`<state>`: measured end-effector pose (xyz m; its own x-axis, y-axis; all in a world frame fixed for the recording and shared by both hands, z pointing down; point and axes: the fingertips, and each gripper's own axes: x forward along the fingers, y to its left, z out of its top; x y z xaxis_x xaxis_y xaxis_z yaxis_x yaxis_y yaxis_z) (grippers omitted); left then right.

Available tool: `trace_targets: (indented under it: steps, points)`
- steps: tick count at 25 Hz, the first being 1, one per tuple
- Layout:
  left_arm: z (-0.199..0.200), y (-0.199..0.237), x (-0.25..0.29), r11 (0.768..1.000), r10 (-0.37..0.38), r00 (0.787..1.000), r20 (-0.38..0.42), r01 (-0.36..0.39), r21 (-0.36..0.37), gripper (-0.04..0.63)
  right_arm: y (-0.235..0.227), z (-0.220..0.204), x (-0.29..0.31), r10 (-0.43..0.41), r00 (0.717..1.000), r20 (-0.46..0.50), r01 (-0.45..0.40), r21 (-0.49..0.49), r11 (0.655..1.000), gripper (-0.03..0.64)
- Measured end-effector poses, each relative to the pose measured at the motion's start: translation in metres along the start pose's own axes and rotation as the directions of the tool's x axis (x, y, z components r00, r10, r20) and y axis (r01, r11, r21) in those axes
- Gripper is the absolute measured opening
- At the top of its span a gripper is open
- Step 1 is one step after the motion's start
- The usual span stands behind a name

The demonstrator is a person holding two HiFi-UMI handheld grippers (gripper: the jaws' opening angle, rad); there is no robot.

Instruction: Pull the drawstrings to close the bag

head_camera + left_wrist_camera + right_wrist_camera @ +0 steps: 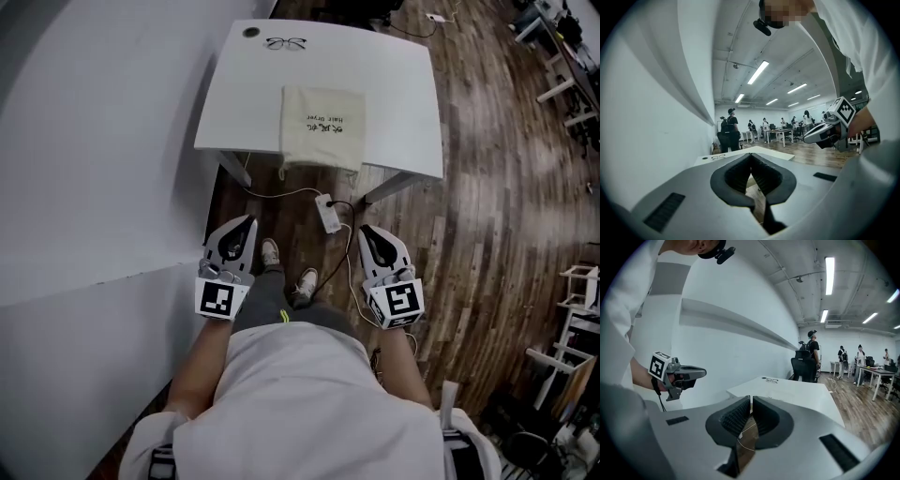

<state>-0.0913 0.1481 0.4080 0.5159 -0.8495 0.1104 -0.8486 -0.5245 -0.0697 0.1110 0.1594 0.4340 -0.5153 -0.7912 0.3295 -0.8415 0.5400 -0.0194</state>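
A beige drawstring bag [323, 125] lies flat on the white table [403, 112], with its mouth at the near edge. Short cord ends [281, 170] hang over that edge. Both grippers are held well short of the table, above the floor, and point toward it. My left gripper [248, 222] is shut with nothing between its jaws, and the same closed tips [751, 157] show in the left gripper view. My right gripper [367, 232] is shut and empty too, its pads meeting in the right gripper view [751, 400]. Each gripper sees the other beside it.
A pair of glasses [286, 43] lies at the table's far edge. A white power strip [329, 214] with cables sits on the wooden floor under the near edge. A white wall runs along the left. People and desks [780, 129] stand far behind.
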Motion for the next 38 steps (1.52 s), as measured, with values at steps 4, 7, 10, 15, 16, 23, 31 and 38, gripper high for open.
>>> trace_targets:
  steps: [4, 7, 10, 15, 16, 23, 31, 38]
  points:
    - [-0.022, 0.021, 0.022, 1.0, 0.007, 1.0, -0.022, -0.008, -0.023, 0.015, -0.003, -0.004, 0.022, 0.009, 0.999, -0.044, -0.01, -0.008, 1.0, 0.038]
    - [-0.036, 0.036, 0.046, 0.999, -0.021, 1.0, -0.019, 0.02, -0.046, 0.015, -0.009, -0.002, 0.041, -0.005, 0.997, -0.073, 0.003, -0.026, 1.0, 0.038]
    - [-0.051, 0.054, 0.069, 0.997, -0.064, 0.997, -0.036, 0.062, -0.037, 0.015, -0.019, -0.001, 0.066, -0.033, 0.993, -0.114, 0.031, -0.019, 0.999, 0.038]
    - [-0.072, 0.087, 0.106, 0.995, -0.09, 0.994, -0.062, 0.087, -0.043, 0.015, -0.036, 0.0, 0.101, -0.07, 0.982, -0.178, 0.064, -0.037, 0.997, 0.038]
    - [-0.075, 0.093, 0.112, 0.995, -0.094, 0.993, -0.064, 0.092, -0.045, 0.015, -0.037, 0.0, 0.107, -0.077, 0.98, -0.184, 0.071, -0.037, 0.997, 0.038]
    - [-0.096, 0.112, 0.146, 0.991, -0.135, 0.986, -0.1, 0.131, -0.04, 0.015, -0.047, -0.012, 0.134, -0.125, 0.967, -0.22, 0.12, -0.032, 0.992, 0.038]
    - [-0.17, 0.091, 0.175, 0.995, -0.094, 0.966, -0.243, 0.094, -0.009, 0.017, -0.088, -0.081, 0.155, -0.171, 0.932, -0.32, 0.161, -0.059, 0.985, 0.04]
    - [-0.249, 0.069, 0.199, 0.999, -0.034, 0.944, -0.329, 0.021, -0.042, 0.137, -0.111, -0.154, 0.187, -0.165, 0.917, -0.364, 0.146, -0.079, 0.986, 0.041]
